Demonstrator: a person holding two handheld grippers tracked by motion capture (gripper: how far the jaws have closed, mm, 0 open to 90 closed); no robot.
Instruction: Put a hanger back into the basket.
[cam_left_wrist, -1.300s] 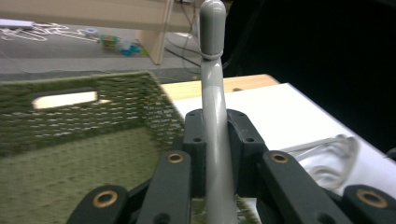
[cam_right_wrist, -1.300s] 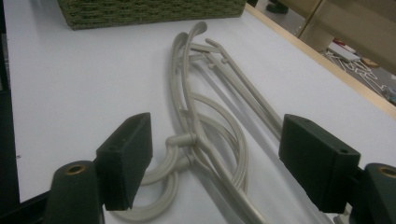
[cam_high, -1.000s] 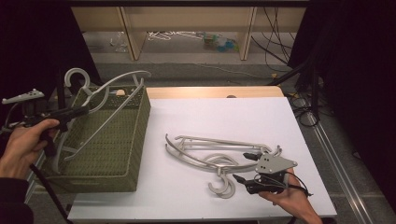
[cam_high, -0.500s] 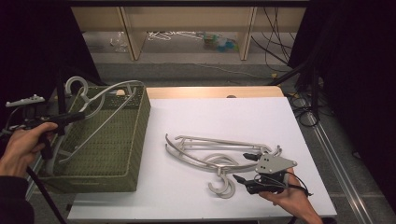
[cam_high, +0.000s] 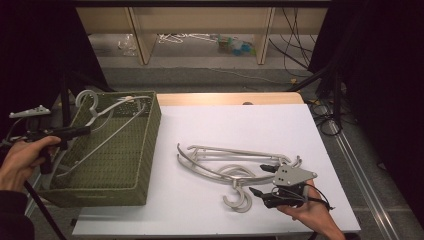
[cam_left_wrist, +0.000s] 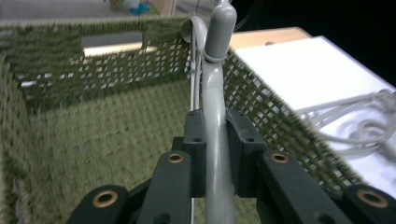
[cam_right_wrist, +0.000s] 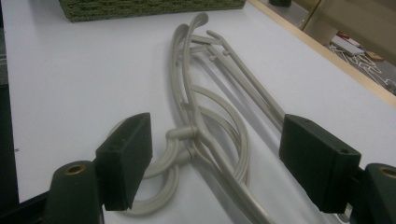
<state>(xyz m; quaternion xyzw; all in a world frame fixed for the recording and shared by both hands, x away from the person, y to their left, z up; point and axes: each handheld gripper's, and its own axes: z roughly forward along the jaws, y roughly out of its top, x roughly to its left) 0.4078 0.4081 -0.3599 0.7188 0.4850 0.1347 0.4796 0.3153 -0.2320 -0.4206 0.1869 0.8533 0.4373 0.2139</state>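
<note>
Grey hanger (cam_left_wrist: 215, 121), clamped between left gripper (cam_left_wrist: 215, 140) fingers, has sunk into basket (cam_high: 145, 150); right gripper (cam_right_wrist: 217, 158) fingers wide over desk hangers (cam_right_wrist: 210, 116).

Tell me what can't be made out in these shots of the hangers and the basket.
- High view: how many hangers lie stacked on the white table; they overlap.
- Left gripper view: the lower part of the held hanger, hidden behind the left gripper and cut off by the bottom edge.
- Right gripper view: the basket, cut off by the top edge.
- High view: clutter on the far shelf, too small.
</note>
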